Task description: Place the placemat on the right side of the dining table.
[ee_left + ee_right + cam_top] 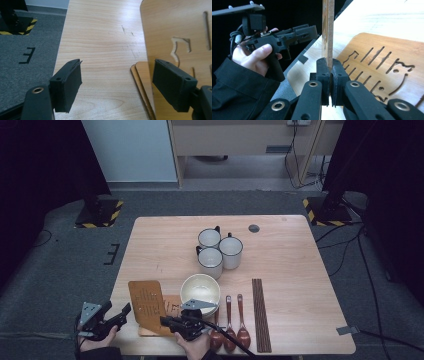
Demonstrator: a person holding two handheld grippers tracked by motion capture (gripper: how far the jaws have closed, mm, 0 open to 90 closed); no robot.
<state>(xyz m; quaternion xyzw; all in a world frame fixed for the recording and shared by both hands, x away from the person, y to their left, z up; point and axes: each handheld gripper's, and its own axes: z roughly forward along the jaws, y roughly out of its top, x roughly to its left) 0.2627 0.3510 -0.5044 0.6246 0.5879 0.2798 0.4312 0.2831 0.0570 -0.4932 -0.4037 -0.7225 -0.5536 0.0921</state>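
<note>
Gripping the upright wooden panel (328, 30) edge-on, your right gripper (329, 65) had its jaws pressed together on the thin board, which rose straight up from between the pads in the right gripper view. From above, that right gripper (167, 321) sat at the near edge of the table (280, 235), with the standing panel (146, 302) just ahead and to its left. Beyond the clamped board, on the far side of the jaws, a flat wooden panel (384, 62) with cut slots and a cat-like outline lay on the tabletop.

Your left gripper (124, 312) hovered off the table's near left corner, close beside the standing panel. Its jaws stood apart with nothing between them: in the left gripper view the left gripper (117, 82) looked over bare tabletop, the left pad (67, 85) over the table's edge and the right pad (172, 83) just in front of the upright panel (175, 30); I could not tell whether it touched the board. Under that pad, the corners of flat boards (141, 75) lay stacked on the table.

Just beyond your right gripper sat a bowl (200, 290), and to its right lay spoons (236, 320) and chopsticks (261, 315). Three mugs (220, 251) stood well ahead of both tools.
</note>
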